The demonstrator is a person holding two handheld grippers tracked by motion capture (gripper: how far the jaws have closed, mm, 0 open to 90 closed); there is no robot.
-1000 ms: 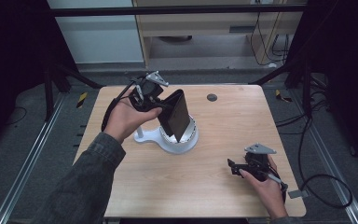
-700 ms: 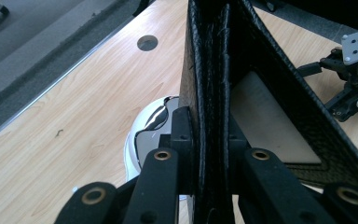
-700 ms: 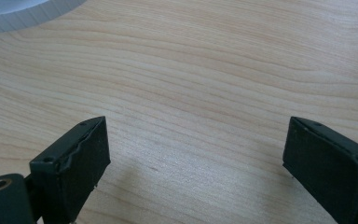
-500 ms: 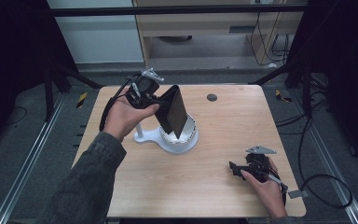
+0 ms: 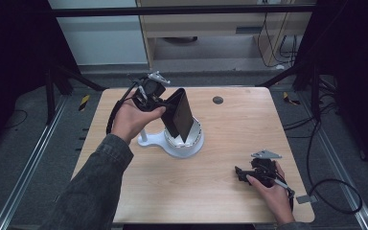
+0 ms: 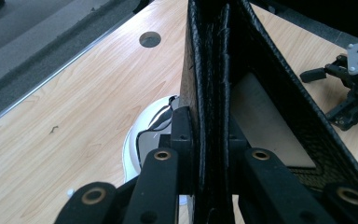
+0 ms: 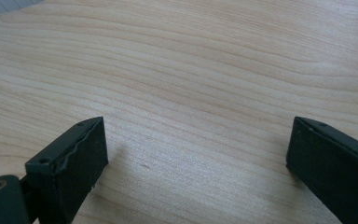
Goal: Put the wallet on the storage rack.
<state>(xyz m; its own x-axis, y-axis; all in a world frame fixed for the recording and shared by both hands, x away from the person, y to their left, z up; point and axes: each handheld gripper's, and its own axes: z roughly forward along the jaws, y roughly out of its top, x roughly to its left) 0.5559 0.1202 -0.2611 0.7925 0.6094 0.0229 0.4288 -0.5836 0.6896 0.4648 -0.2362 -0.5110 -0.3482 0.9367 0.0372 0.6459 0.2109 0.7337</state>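
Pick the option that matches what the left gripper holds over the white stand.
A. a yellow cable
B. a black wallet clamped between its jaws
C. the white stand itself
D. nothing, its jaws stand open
B: in the left gripper view the left gripper has both jaws pressed on a black wallet, held above the white stand.

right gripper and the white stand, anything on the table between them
Nothing: in the high view, bare wooden table separates the right gripper from the white stand.

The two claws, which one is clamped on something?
The left claw, shut on the black wallet above the white stand; the right claw rests open on the table.
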